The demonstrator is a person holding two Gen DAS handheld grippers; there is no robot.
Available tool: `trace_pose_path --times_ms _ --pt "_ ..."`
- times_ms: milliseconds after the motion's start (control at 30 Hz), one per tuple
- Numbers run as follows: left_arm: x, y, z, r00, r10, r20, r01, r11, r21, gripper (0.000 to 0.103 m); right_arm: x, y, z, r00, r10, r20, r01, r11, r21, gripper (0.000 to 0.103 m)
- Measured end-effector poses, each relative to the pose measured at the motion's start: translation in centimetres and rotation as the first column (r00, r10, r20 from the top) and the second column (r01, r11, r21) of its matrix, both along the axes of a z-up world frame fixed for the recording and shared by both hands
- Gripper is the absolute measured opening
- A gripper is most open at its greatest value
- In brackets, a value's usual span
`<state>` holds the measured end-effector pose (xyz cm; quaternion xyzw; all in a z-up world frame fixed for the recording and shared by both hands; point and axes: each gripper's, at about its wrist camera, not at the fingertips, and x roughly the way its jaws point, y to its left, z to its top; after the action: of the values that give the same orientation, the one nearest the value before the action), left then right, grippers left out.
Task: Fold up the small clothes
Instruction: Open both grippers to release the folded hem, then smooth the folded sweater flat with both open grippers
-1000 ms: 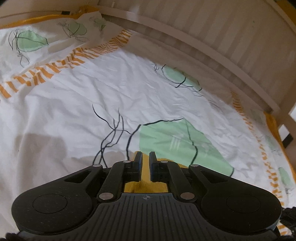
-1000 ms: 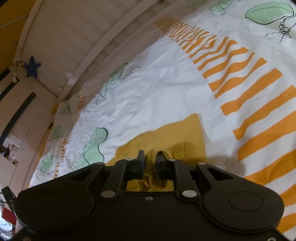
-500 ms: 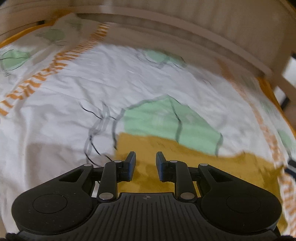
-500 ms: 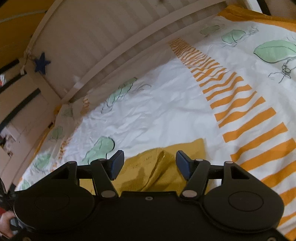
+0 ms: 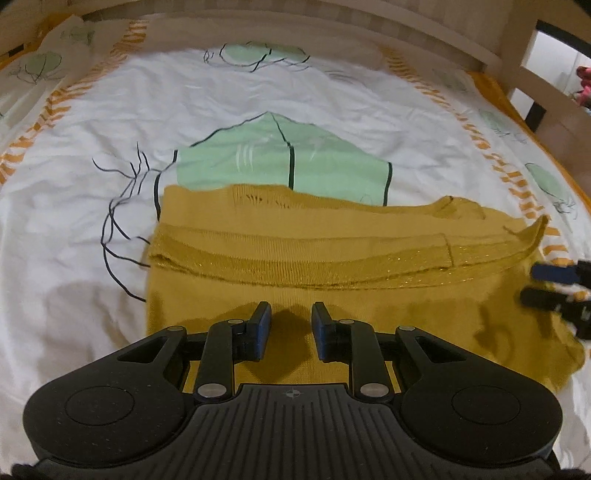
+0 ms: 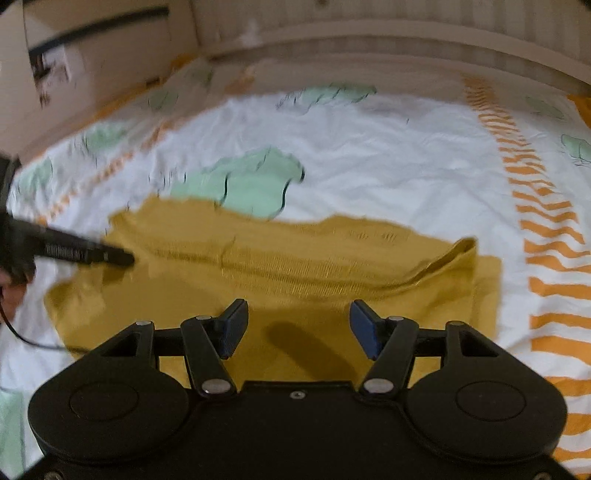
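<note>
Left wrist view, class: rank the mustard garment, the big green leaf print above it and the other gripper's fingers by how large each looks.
1. mustard garment, largest.
2. green leaf print.
3. right gripper fingers at the frame's right edge, smallest; only partly in view, so true size is unsure.

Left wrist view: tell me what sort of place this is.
Probably a child's bedroom: a printed bedsheet with green leaves and orange stripes, a slatted wooden bed rail behind it, and a small mustard-yellow garment laid on it.

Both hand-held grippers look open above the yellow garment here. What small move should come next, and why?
Probably lower the left hand-held gripper and right hand-held gripper to pinch the garment's near edge. Both are open and hold nothing, and the garment lies spread on the bedsheet with one fold across it, so a second fold seems due.
</note>
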<state>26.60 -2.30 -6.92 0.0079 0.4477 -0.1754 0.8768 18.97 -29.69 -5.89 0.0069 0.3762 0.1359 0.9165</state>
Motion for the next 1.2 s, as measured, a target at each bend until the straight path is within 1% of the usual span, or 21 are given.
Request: trace_pose_path --times_ms 100,267,533,767,833,1000,1200 --pt "0.3 0.1 -0.4 1.0 0.02 -0.013 -0.02 1.0 -0.005 0.023 0.0 0.5 -0.9 1.0 -0.007 -0.02 0.006 0.999 -0.046 0.066" --pt "0.9 0.0 -0.8 0.999 0.045 -0.023 -0.045 0.999 -0.013 0.024 0.3 0.5 -1.3 0.999 -0.039 -0.014 0.038 0.998 -0.05 0.066" --pt "1.8 -0.4 -1.3 0.998 0.058 -0.022 -0.058 0.998 -0.017 0.029 0.8 0.7 -1.8 0.997 -0.072 -0.011 0.071 0.996 -0.059 0.067" --pt "2.8 -0.6 -1.1 0.998 0.061 -0.032 -0.062 0.998 -0.018 0.03 3.1 0.9 -1.8 0.993 -0.113 -0.035 0.111 0.992 -0.064 0.068" --pt "3.5 -0.6 -1.0 0.997 0.071 -0.04 -0.072 0.997 -0.024 0.03 4.2 0.7 -1.8 0.989 -0.138 -0.045 0.135 0.989 -0.057 0.069" --pt "5.8 -0.7 -0.8 0.996 0.077 -0.045 -0.078 0.997 -0.026 0.03 6.6 -0.5 -1.9 0.976 -0.205 -0.076 0.206 0.978 0.008 0.07" --pt "8.4 -0.7 -0.8 0.992 0.11 -0.054 -0.112 0.993 -0.04 0.03 8.3 -1.3 -2.1 0.966 -0.245 -0.08 0.248 0.968 0.036 0.069"
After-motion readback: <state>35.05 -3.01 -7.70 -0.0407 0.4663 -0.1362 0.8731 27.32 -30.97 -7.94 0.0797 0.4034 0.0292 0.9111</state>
